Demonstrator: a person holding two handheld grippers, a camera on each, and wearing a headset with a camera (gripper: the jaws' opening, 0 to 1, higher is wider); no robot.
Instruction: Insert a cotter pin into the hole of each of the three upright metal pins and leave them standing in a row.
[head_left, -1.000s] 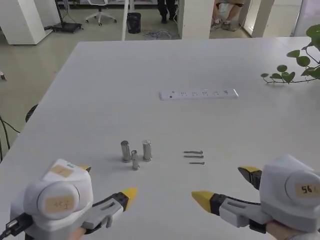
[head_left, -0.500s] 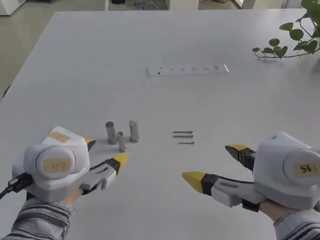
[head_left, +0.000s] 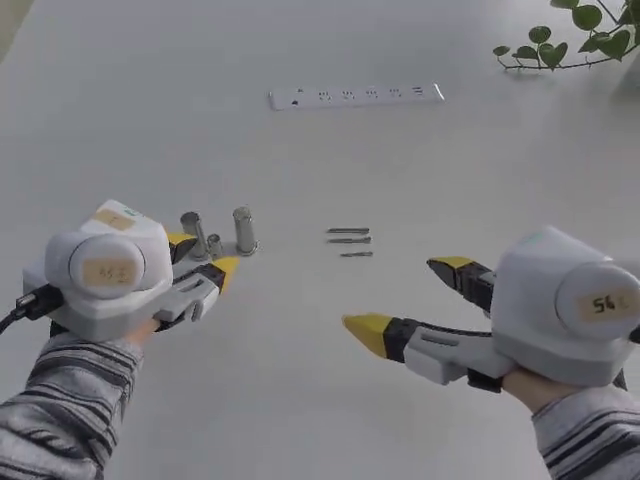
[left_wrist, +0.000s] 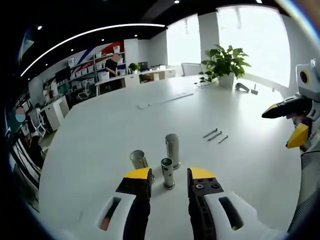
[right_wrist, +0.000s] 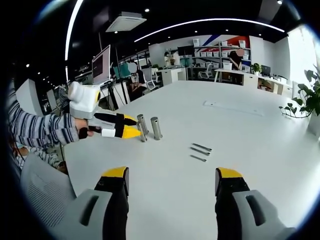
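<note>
Three upright metal pins (head_left: 243, 230) stand in a close cluster on the white table (head_left: 300, 160). My left gripper (head_left: 203, 254) is open right at them. In the left gripper view the shortest pin (left_wrist: 167, 172) stands just beyond the gap between the yellow fingertips (left_wrist: 137, 173), with the tallest pin (left_wrist: 172, 149) and a third pin (left_wrist: 138, 159) behind. Three cotter pins (head_left: 349, 240) lie side by side to the right of the cluster. My right gripper (head_left: 408, 297) hovers wide open and holds nothing, nearer the person than the cotter pins (right_wrist: 200, 151).
A white power strip (head_left: 355, 96) lies further back on the table. A green plant (head_left: 560, 40) reaches in at the far right corner. In the right gripper view, a chair back (right_wrist: 40, 200) shows at the left edge.
My left gripper has moved forward up to the cluster of metal pins. The head camera has tilted down, shifting the whole scene. The right gripper stays roughly where it was.
</note>
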